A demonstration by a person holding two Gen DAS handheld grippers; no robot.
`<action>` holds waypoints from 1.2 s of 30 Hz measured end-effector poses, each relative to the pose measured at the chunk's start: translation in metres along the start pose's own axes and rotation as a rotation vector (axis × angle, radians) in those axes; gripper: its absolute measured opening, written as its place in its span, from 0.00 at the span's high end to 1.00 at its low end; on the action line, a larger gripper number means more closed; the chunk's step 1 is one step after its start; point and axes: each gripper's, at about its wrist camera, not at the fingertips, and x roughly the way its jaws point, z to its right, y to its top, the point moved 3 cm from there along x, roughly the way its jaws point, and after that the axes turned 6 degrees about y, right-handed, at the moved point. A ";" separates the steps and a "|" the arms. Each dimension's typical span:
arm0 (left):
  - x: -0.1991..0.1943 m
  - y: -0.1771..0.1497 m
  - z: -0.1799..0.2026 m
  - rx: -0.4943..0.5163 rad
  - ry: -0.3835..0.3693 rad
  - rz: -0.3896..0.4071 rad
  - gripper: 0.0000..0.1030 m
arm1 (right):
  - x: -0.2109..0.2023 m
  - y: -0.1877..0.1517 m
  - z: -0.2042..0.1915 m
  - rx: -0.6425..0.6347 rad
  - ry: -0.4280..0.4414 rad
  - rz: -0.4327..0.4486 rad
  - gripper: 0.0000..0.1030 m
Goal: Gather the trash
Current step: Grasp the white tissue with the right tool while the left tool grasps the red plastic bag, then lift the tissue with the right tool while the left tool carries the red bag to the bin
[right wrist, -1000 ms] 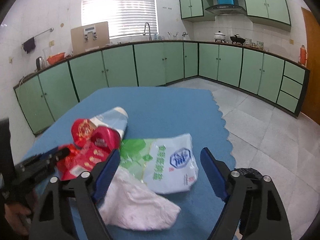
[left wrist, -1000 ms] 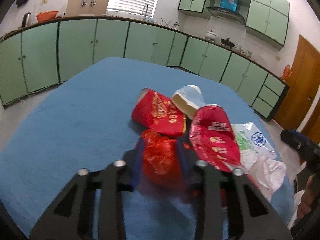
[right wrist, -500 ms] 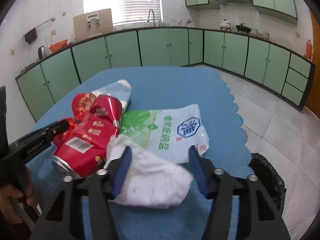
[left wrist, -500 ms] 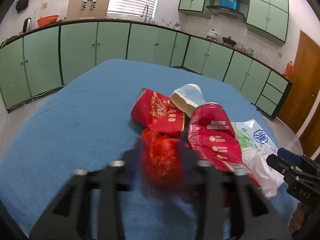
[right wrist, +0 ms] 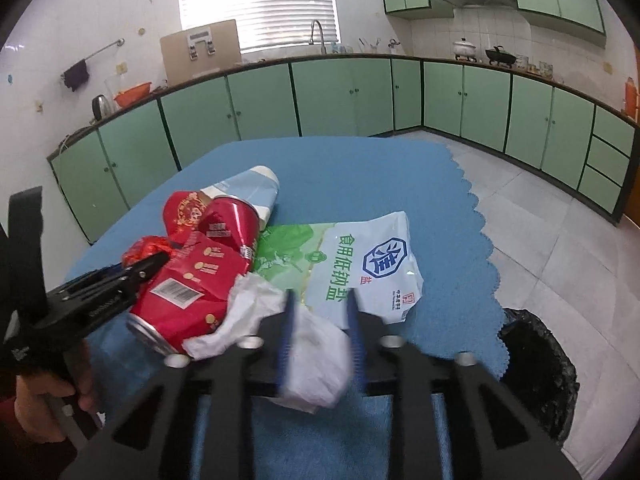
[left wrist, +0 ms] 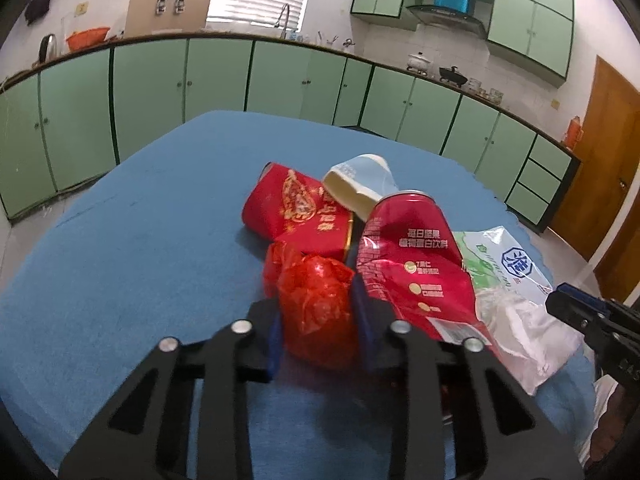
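A pile of trash lies on the blue table (left wrist: 140,240). My left gripper (left wrist: 316,320) is shut on a crumpled red plastic bag (left wrist: 316,308). Beside it lie a crushed red can (left wrist: 408,268), a red carton (left wrist: 296,212) and a pale blue paper cup (left wrist: 360,180). My right gripper (right wrist: 320,332) is shut on a crumpled white tissue (right wrist: 308,352), which also shows in the left wrist view (left wrist: 520,332). A white and green salt bag (right wrist: 360,264) lies flat just beyond it.
A black trash bag (right wrist: 536,376) stands open on the floor off the table's right edge (right wrist: 484,248). Green cabinets (left wrist: 200,80) line the walls. A wooden door (left wrist: 604,160) is at the far right.
My right gripper has moved forward and down over the white tissue and closed on it. My left gripper stays shut on the red bag.
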 end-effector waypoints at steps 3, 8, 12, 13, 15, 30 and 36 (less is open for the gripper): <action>0.000 -0.001 -0.001 -0.017 -0.004 0.003 0.77 | 0.000 -0.003 -0.003 -0.015 0.006 -0.010 0.51; -0.011 0.001 -0.007 -0.030 0.028 0.039 0.79 | 0.011 -0.010 -0.005 -0.028 -0.001 -0.062 0.51; -0.018 0.002 -0.013 -0.041 0.067 0.050 0.79 | 0.015 -0.013 -0.009 -0.048 0.017 -0.087 0.72; -0.019 0.003 -0.014 -0.040 0.079 0.053 0.79 | 0.015 -0.013 -0.010 -0.056 0.018 -0.085 0.81; -0.022 0.005 -0.014 -0.039 0.087 0.058 0.79 | 0.013 -0.012 -0.012 -0.070 0.024 -0.076 0.87; -0.069 0.049 0.015 -0.009 0.014 0.211 0.80 | -0.041 0.043 0.003 -0.025 0.037 0.129 0.93; -0.077 0.063 0.047 0.031 -0.052 0.246 0.80 | -0.065 0.063 0.018 -0.011 -0.008 0.208 0.93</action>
